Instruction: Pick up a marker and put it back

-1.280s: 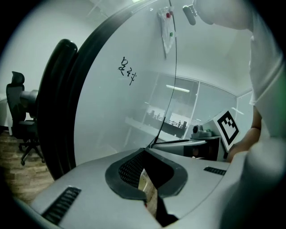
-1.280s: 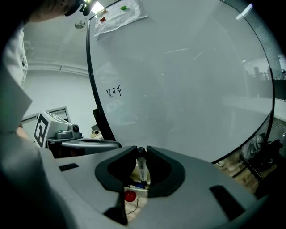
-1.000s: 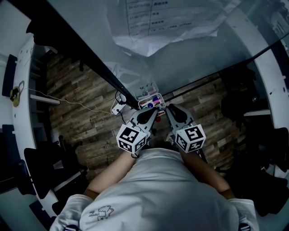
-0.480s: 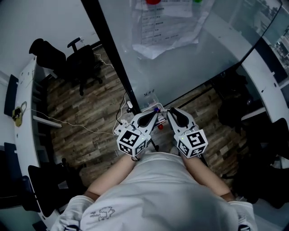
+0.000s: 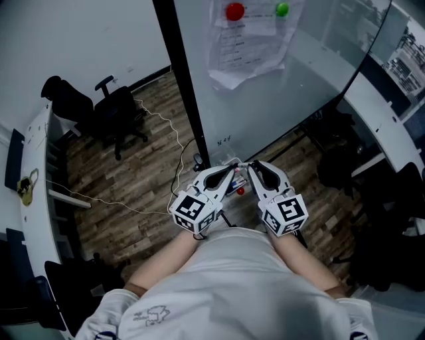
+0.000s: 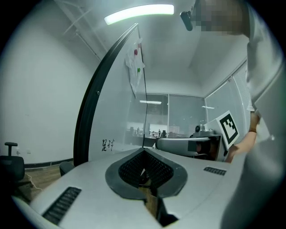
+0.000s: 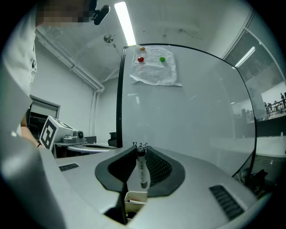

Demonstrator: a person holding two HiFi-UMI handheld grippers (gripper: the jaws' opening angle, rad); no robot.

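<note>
My right gripper [image 7: 138, 155] is shut on a white marker [image 7: 142, 172] with a dark cap, which stands upright between the jaws and points at the whiteboard [image 7: 187, 116]. In the head view the right gripper [image 5: 252, 167] and left gripper [image 5: 229, 171] are side by side, close to the foot of the whiteboard [image 5: 292, 86]. The left gripper [image 6: 144, 156] has its jaws together with nothing held. A small tray [image 5: 224, 162] is mostly hidden behind the grippers, and a red cap [image 5: 240, 191] shows between them.
A sheet of paper [image 5: 242, 40] hangs on the board under a red magnet [image 5: 234, 11] and a green magnet [image 5: 282, 9]. The board's black frame post [image 5: 189, 99] runs down its left side. An office chair [image 5: 123, 113] and a floor cable [image 5: 159, 126] lie to the left, a desk [image 5: 385, 126] to the right.
The head view has tilted up: the paper and magnets now show and the tray has dropped behind the grippers. Both grippers stay close together, the right still holding the marker.
</note>
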